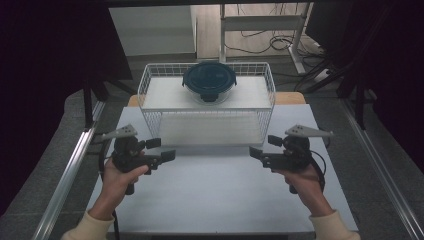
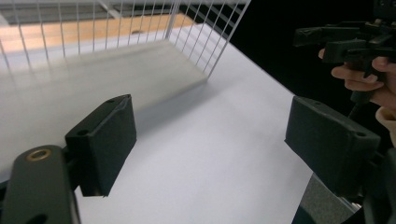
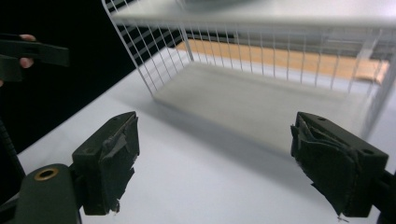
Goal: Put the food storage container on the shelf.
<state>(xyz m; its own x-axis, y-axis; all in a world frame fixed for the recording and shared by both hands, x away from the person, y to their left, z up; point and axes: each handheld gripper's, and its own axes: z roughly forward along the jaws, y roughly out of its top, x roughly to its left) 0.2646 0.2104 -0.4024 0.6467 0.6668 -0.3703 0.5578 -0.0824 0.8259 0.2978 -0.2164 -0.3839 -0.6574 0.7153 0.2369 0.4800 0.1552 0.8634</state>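
Two grippers sit in your hands above the white table [image 1: 210, 195], each with its jaws spread wide and nothing between them. Your left gripper [image 1: 162, 150] and right gripper [image 1: 260, 150] point inward at each other, well apart, just in front of the white wire rack [image 1: 150, 95]. A round container with a dark blue lid [image 1: 209, 80] rests on the rack's upper shelf.

White counter [image 1: 220, 195] in middle of room. Wood edge [image 1: 290, 97] shows at far side. Grey floor [image 1: 380, 125] all around. Dark curtains [image 1: 45, 75] hang left and right. Metal rails [image 1: 65, 175] run along both sides. Black cables [image 1: 280, 42] lie on floor near metal frame [image 1: 260, 22] at back. Light dim.
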